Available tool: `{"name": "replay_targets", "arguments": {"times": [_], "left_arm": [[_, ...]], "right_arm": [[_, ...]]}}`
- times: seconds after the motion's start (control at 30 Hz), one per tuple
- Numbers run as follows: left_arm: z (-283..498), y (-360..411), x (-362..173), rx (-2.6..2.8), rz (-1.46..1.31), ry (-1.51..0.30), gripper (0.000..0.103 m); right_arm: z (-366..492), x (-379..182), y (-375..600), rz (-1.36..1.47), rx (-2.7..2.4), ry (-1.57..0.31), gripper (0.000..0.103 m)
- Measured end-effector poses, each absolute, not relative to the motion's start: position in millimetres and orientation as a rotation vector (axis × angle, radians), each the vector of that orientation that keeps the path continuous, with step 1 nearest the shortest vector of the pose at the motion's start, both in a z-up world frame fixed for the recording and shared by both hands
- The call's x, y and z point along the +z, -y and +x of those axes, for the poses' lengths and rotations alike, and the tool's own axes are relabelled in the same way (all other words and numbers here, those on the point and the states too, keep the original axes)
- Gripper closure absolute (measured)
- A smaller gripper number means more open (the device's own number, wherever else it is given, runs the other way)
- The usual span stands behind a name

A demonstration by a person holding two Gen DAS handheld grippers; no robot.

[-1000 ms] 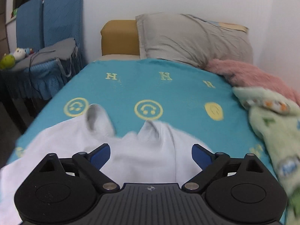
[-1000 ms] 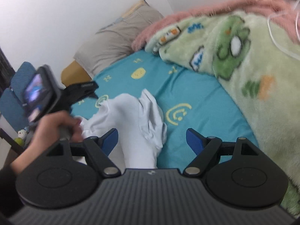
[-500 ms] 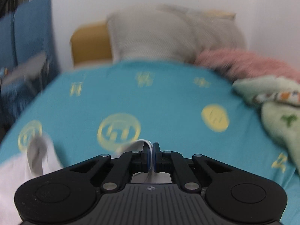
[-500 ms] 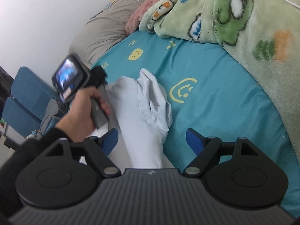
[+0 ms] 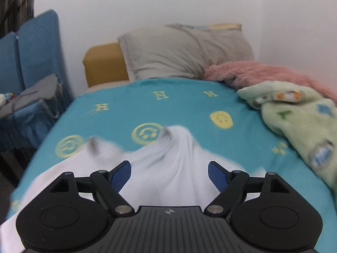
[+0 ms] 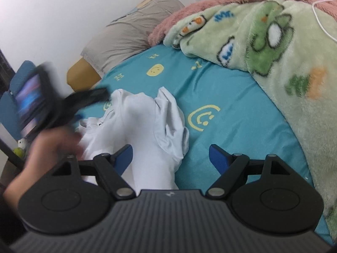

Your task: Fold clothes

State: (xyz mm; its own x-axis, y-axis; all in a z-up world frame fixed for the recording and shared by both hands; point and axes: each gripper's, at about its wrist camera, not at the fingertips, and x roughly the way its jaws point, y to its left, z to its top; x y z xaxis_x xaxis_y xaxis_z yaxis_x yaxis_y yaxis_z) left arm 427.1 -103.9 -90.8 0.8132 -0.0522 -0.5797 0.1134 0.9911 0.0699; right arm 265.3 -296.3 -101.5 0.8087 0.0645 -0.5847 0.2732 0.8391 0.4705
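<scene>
now the white shirt (image 6: 145, 130) lies bunched on the teal bed (image 6: 231, 126). left tongs (image 5: 169, 174) are opening, cloth between but unpinched; right tongs (image 6: 170, 156) stand wide, empty. best pinch one hem edge, not stacked layers.

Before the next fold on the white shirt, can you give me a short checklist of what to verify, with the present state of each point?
1. Left gripper has let go: ok. Its jaws are opening and no cloth is pinched between the pads; the white shirt lies below them.
2. Right gripper is free: ok, jaws wide, nothing held.
3. Shirt lies flat: not ok. It is bunched, with a sleeve folded over its middle.
4. Room on the blue sheet beside the shirt: ok, bare on the blanket side.
5. Green blanket is apart from the shirt: ok.
6. Near edge of the shirt: cannot tell, hidden behind the grippers.
</scene>
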Motion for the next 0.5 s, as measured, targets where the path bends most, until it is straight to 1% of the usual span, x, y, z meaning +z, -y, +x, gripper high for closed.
{"name": "replay_targets", "arguments": {"times": [0.03, 0.1, 0.17, 0.27, 0.4, 0.5], "left_arm": [[397.8, 92.2, -83.9, -0.087, 0.106, -0.616, 0.014], [339.1, 67.9, -72.3, -0.082, 0.106, -0.62, 0.013], [279.3, 42.8, -64.0, -0.079, 0.103, -0.627, 0.009], [213.5, 0.5, -62.4, -0.047, 0.047, -0.646, 0.006], [183.9, -60.7, -73.3, -0.008, -0.059, -0.708, 0.006], [194.2, -113.3, -86.3, 0.023, -0.248, -0.763, 0.008]], "right_arm": [[265.4, -101.4, 296.4, 0.58, -0.112, -0.622, 0.022], [263.8, -101.5, 299.1, 0.609, -0.102, -0.615, 0.023], [260.3, -100.8, 300.4, 0.635, -0.09, -0.618, 0.023], [251.3, -96.6, 298.6, 0.654, -0.07, -0.619, 0.023], [240.7, -86.3, 282.3, 0.603, -0.033, -0.609, 0.023], [237.9, -81.9, 269.7, 0.569, -0.01, -0.617, 0.023]]}}
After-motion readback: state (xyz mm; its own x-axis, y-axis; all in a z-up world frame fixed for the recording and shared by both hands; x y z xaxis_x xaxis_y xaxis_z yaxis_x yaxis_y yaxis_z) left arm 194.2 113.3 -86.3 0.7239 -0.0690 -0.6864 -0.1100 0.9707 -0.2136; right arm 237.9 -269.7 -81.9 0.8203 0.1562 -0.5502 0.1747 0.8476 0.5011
